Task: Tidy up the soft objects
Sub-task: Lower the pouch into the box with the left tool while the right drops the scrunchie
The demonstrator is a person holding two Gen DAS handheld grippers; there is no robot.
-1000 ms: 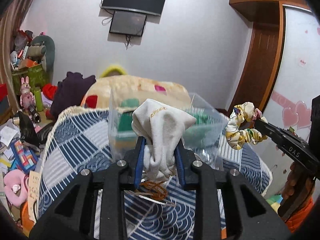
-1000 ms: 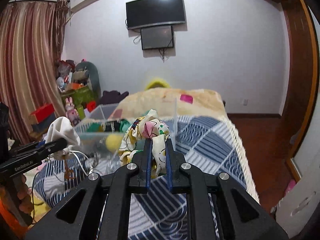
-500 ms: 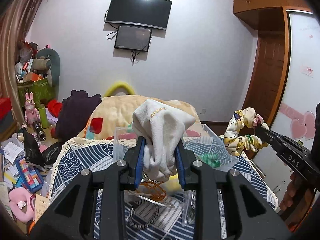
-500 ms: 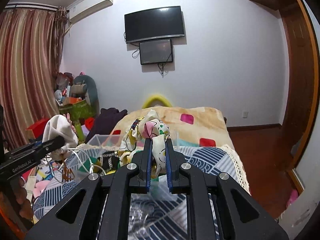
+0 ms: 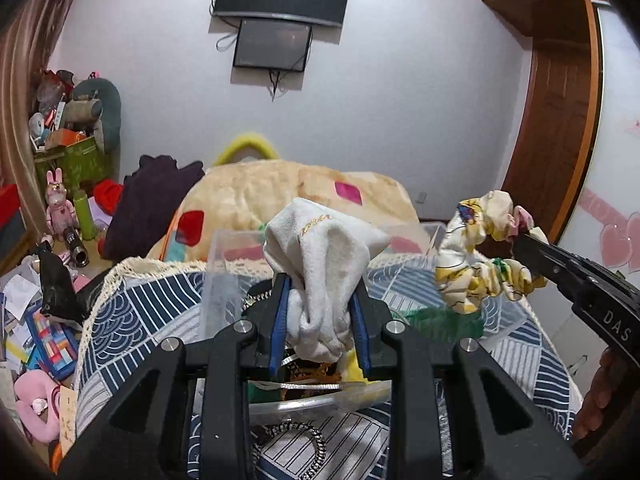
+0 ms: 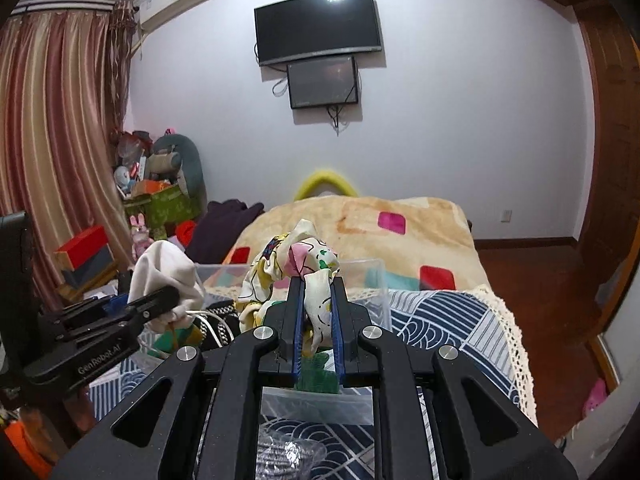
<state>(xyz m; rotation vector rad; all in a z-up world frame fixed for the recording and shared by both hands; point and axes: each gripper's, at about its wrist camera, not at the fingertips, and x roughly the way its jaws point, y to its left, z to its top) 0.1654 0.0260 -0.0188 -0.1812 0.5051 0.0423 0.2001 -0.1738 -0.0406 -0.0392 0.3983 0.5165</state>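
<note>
My left gripper (image 5: 320,284) is shut on a bunched white sock (image 5: 324,256), which bulges above the blue pads. The right wrist view shows the same white sock (image 6: 164,268) at the left. My right gripper (image 6: 316,284) is shut on a floral yellow-and-white scrunchie (image 6: 296,256); in the left wrist view that scrunchie (image 5: 476,252) hangs at the right from the right gripper (image 5: 524,240). Both hang over a clear plastic bin (image 5: 224,268) on the bed, seen too as the clear bin (image 6: 372,280). Green, yellow and dark items lie inside it.
The blue patterned bedspread (image 5: 136,312) with a lace edge covers the bed, with a beige blanket (image 6: 400,216) behind it. Toys, boxes and papers (image 5: 36,320) clutter the floor at the left. A wooden door (image 5: 552,128) stands at the right. A striped band (image 5: 304,432) lies below my left gripper.
Both grippers have drawn back from the bin with their items still held. The bin now sits lower and farther off in both views, and more of the wall shows.
</note>
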